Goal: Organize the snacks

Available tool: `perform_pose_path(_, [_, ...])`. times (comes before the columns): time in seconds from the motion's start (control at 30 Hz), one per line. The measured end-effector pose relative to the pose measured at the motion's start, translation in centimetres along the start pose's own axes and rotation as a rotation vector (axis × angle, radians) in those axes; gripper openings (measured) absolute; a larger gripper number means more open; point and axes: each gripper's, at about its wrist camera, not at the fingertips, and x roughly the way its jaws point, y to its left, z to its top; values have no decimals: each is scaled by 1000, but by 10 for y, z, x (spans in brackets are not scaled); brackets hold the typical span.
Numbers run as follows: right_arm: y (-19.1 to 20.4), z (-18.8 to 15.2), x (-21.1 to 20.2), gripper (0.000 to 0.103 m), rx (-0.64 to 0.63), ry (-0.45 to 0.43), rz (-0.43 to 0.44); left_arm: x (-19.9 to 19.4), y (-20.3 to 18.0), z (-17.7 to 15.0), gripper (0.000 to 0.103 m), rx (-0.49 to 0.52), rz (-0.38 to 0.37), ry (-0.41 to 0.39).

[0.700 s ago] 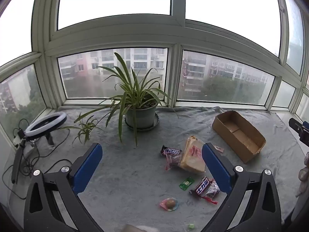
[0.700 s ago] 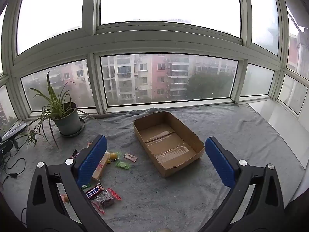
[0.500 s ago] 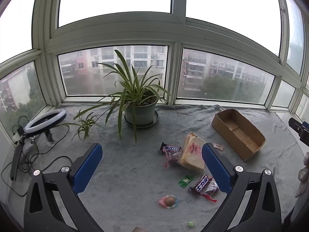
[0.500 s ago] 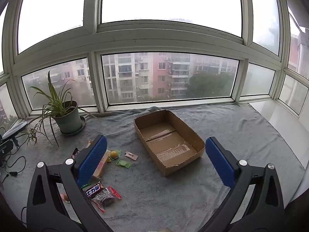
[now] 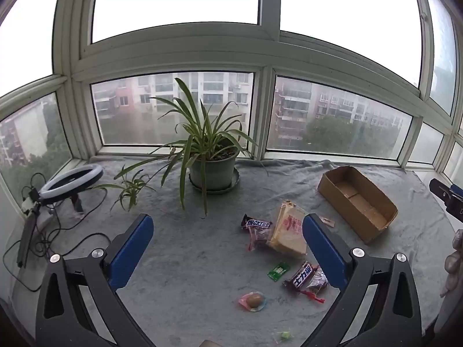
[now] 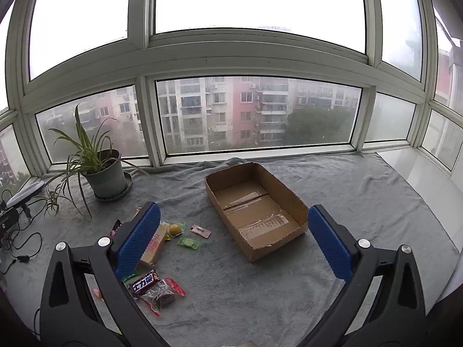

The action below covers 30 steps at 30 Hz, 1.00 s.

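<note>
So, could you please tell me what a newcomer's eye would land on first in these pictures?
Probably the open brown cardboard box, lying empty on the grey blanket towards the right. Left of it lies a scatter of wrapped snacks, among them a brown Snickers bar and a pale yellow wafer pack. Behind them, a leafy green plant in a grey pot stands by the window.

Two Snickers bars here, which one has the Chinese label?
The brown Snickers bar nearest the camera, beside the green sachet; the English-labelled bar lies farther back.

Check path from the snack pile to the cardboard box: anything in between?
Nothing visible. Only bare grey blanket lies between the snack pile and the empty cardboard box; the potted plant sits off to the side.
</note>
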Motion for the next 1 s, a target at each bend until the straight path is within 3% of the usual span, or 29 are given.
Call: perform_pose_path(1.0, [3, -6, 10, 103, -11, 10, 0, 7, -1, -5, 102, 4, -5, 7])
